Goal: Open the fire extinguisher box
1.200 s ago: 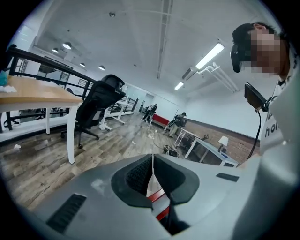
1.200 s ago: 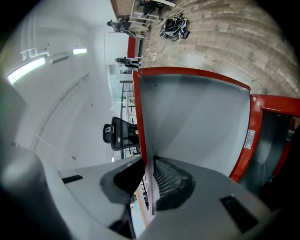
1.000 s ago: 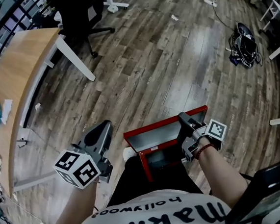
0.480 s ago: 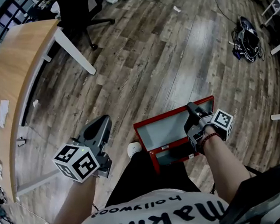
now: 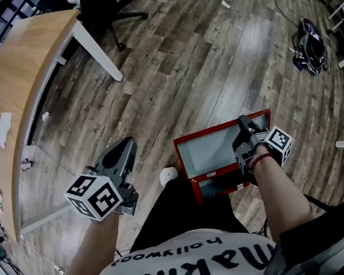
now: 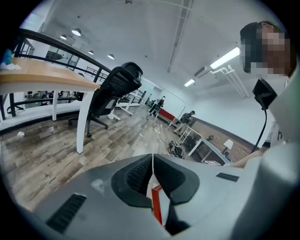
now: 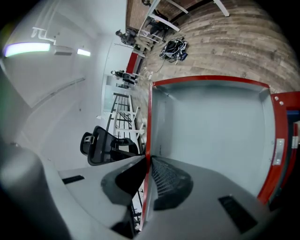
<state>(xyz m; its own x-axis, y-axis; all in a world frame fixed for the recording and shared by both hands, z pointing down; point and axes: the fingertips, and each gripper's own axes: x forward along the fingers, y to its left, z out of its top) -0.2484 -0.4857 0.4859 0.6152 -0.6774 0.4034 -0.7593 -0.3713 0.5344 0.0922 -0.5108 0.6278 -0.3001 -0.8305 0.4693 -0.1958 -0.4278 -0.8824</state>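
Two grippers were in my hands, and only the right one had hold of anything. My right gripper point(image 5: 244, 124) was clamped on the thin red edge point(image 7: 148, 126) of the door point(image 5: 212, 151) of the fire extinguisher box point(image 5: 224, 185). Its jaws had just been closing, and in the right gripper view that edge ran straight up between the two pads point(image 7: 168, 182), which pressed on it from either side.

The box sat on the plank floor point(image 5: 201, 64) right in front of my legs, to the right of centre in the head view. Its door stood open, the pale grey inner face turned up toward me inside a red frame. The door's long axis ran across my view, from lower left to upper right. I held it at its right-hand short side, with my gripper pointing away from me along that side and somewhat downward. Beneath the door's near long edge the darker inside of the box body showed.

My left gripper point(image 5: 125, 147) hung well apart from the box, out to its left over bare floor, pointing away from me. Its jaws were together with nothing between them. In the left gripper view the ribbed pads met along a thin line, and a strip of the box's red frame showed beyond them. One small white round object point(image 5: 168, 175) lay on the floor between the left gripper and the box, just beside the door's left corner.
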